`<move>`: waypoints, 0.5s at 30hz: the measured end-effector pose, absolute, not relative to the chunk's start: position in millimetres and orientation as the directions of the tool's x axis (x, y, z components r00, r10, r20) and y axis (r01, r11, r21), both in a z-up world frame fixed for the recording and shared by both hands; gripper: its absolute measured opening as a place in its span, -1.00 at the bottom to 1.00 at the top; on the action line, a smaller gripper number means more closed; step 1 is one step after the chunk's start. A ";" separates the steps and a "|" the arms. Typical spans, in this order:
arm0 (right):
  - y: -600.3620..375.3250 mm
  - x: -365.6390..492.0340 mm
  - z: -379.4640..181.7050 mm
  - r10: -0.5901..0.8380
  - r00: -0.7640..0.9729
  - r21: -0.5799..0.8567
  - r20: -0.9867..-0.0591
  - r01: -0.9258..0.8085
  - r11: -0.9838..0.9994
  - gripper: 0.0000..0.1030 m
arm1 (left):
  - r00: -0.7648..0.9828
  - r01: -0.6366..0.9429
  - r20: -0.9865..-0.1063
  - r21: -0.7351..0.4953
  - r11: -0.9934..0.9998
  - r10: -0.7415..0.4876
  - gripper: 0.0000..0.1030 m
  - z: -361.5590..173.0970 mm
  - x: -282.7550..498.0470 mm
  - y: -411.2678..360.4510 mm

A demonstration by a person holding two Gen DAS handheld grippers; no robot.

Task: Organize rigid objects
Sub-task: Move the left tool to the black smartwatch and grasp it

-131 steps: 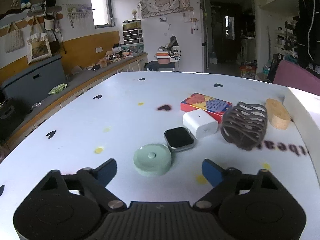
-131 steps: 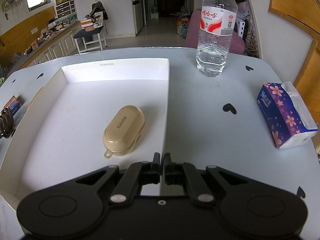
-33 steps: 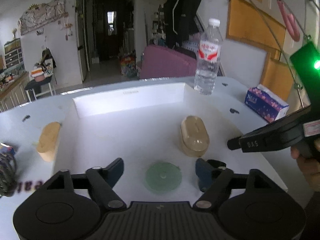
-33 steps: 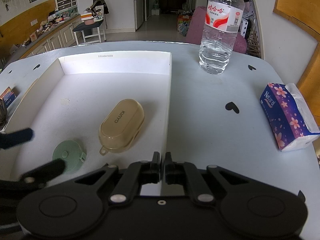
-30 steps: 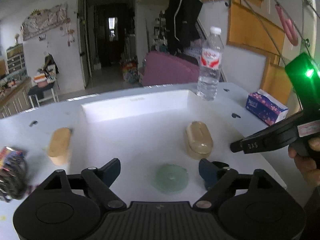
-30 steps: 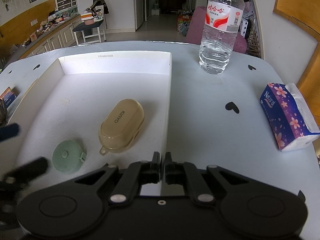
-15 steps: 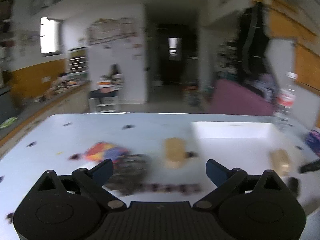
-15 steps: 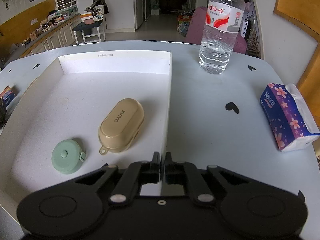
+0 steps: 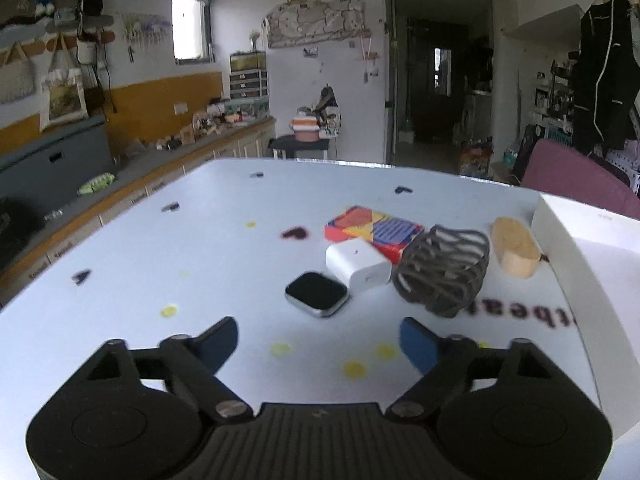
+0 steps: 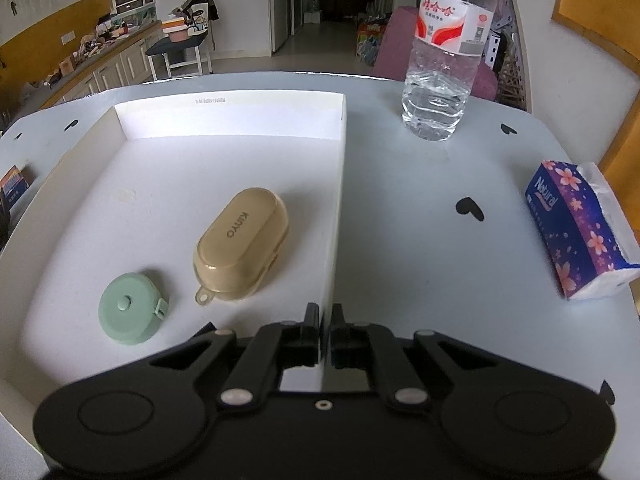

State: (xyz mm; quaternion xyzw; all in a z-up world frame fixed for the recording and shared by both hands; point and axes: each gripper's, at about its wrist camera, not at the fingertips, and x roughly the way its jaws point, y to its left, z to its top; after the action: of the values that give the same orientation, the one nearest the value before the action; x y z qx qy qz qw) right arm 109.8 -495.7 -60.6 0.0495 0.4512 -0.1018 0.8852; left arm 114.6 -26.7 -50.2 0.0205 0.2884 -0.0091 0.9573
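Tabletop (image 9: 200, 240): watch (image 9: 317, 294) beside charger (image 9: 357, 264).
Box (image 10: 338, 208): green disc (image 10: 128, 308) beside tan case (image 10: 240, 244).
Left tool (image 9: 318, 338): wide, narrowing, empty, before watch.
Right tool (image 10: 326, 332): pinching box wall.

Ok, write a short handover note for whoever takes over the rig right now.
Left gripper: open, nothing between its fingers, which have just been closing, facing the loose items.
Right gripper: shut on the white cardboard tray's right wall.
Done: round mint-green tape measure and beige oval earbud case lie in the tray.
Left on the table: black-faced smartwatch, white charger cube, colourful card box, dark wire-mesh piece, tan wooden oval.
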 end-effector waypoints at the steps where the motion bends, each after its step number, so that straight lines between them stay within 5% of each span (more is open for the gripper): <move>1: -496.1 110.2 -61.2 -0.135 0.571 -0.004 -0.810 0.225 0.974 -0.89 | 0.832 0.035 -0.554 0.030 0.999 -0.013 0.55 -53.9 116.5 -26.5; 15: -498.4 113.3 -65.2 -0.121 0.554 0.007 -0.824 0.223 0.975 -0.90 | 0.832 0.070 -0.555 0.082 0.994 -0.012 0.42 -75.5 183.8 -13.5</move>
State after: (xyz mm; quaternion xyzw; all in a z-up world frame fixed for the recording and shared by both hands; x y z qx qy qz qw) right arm 113.3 -498.4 -65.2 0.0553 0.4620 -0.0979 0.8797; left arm 183.8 -13.5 -75.5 0.0496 0.2894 -0.0214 0.9557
